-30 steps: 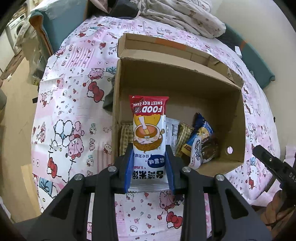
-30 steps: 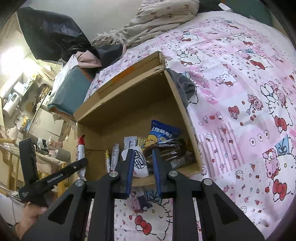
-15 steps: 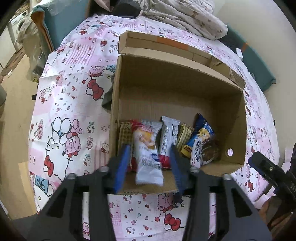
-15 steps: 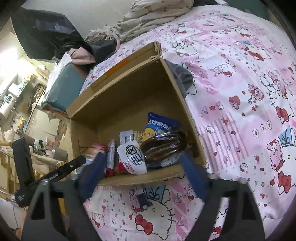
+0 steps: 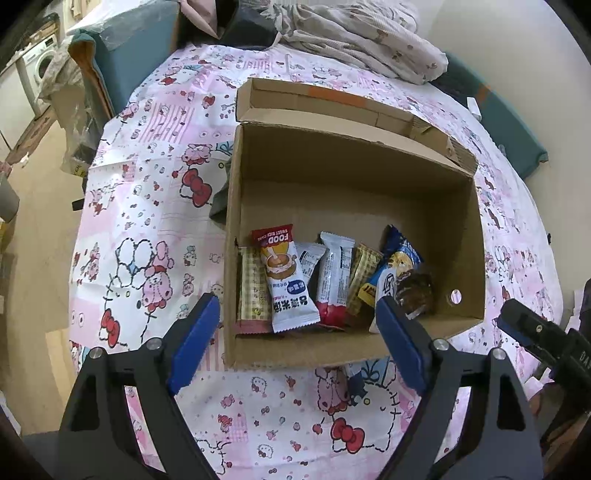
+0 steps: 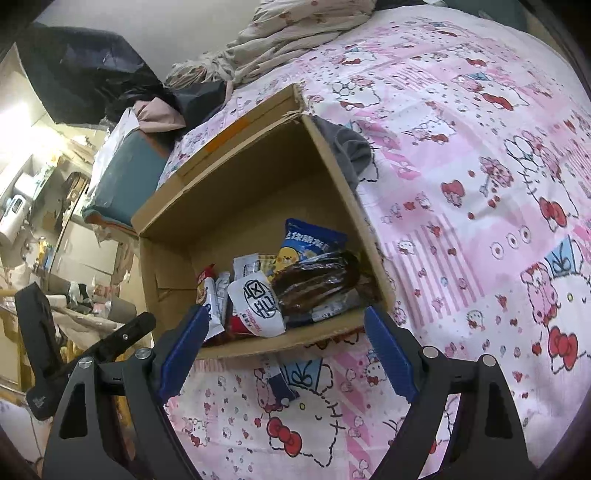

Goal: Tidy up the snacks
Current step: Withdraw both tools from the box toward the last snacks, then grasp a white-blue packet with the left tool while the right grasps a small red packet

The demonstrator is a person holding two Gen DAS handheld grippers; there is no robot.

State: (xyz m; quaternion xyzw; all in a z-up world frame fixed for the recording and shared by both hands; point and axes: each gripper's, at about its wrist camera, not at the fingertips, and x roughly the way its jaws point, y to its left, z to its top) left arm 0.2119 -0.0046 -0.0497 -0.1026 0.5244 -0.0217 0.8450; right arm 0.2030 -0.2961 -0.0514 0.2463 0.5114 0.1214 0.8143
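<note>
An open cardboard box [image 5: 354,162] lies on the pink patterned bedsheet and holds several snack packets along its near wall. A white-and-red rice cake packet [image 5: 284,280] leans among them at the left. A blue bag [image 5: 400,254] and a dark brown packet [image 5: 417,291] sit at the right. My left gripper [image 5: 297,339] is open and empty just in front of the box. My right gripper [image 6: 284,343] is open and empty at the box's near edge [image 6: 280,341], by the brown packet [image 6: 317,280] and a white pouch [image 6: 258,302].
Bundled bedding [image 5: 362,33] and a teal cushion [image 5: 125,51] lie beyond the box. A grey cloth [image 6: 347,147] is tucked against the box's side. A small dark scrap [image 6: 282,384] lies on the sheet in front of the box. The bed edge drops to the floor at left [image 5: 33,221].
My left gripper opened and let go of the rice cake packet, which now rests in the box. My right gripper also opened wide. Both pulled back slightly.
</note>
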